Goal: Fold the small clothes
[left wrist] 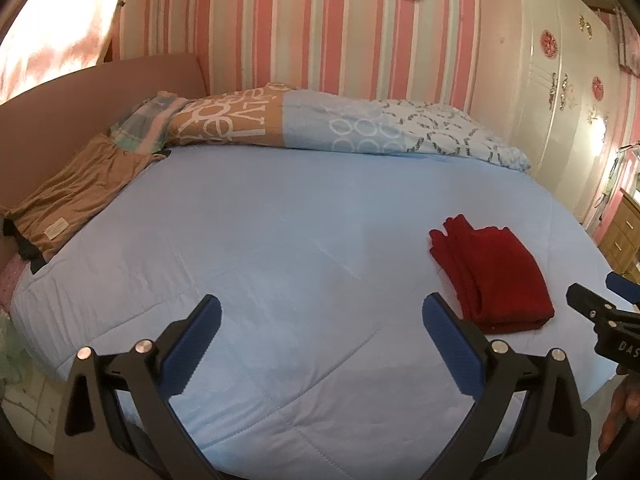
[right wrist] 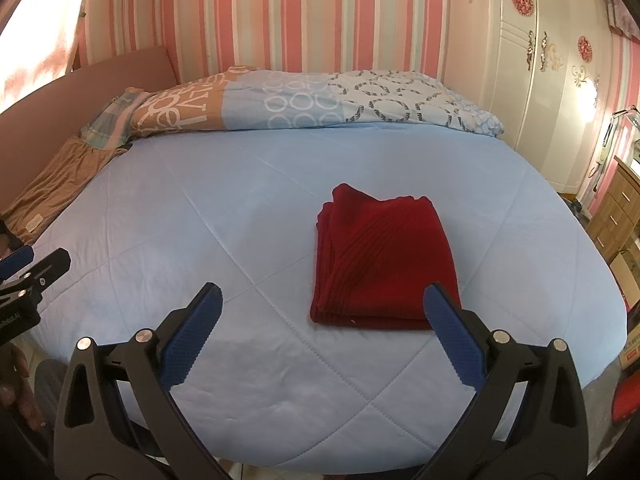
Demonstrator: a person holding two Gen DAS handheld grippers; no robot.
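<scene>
The bed (right wrist: 160,216), covered in a pale blue quilt, is being looked at from its near edge, so it's stretching out ahead of both tongs. Past it, a patterned duvet (right wrist: 304,100) is being kept bunched along the far side, with a brown garment (left wrist: 68,196) lying far off to the left of the left tongs (left wrist: 320,344).

The red knit garment (right wrist: 380,256) is sitting already folded into a thick rectangle, right ahead of the right tongs (right wrist: 320,340) and just beyond the right fingertip, well off to the right of the left tongs. Nothing's being held: both tongs are being kept spread wide and empty above the quilt.

Judging by the ribbed knit, it's probably being dealt with as soft, floppy and light, not slippery. If it's getting moved, the stacked layers at the near edge should be pinched together, or they'll likely be sliding apart.
</scene>
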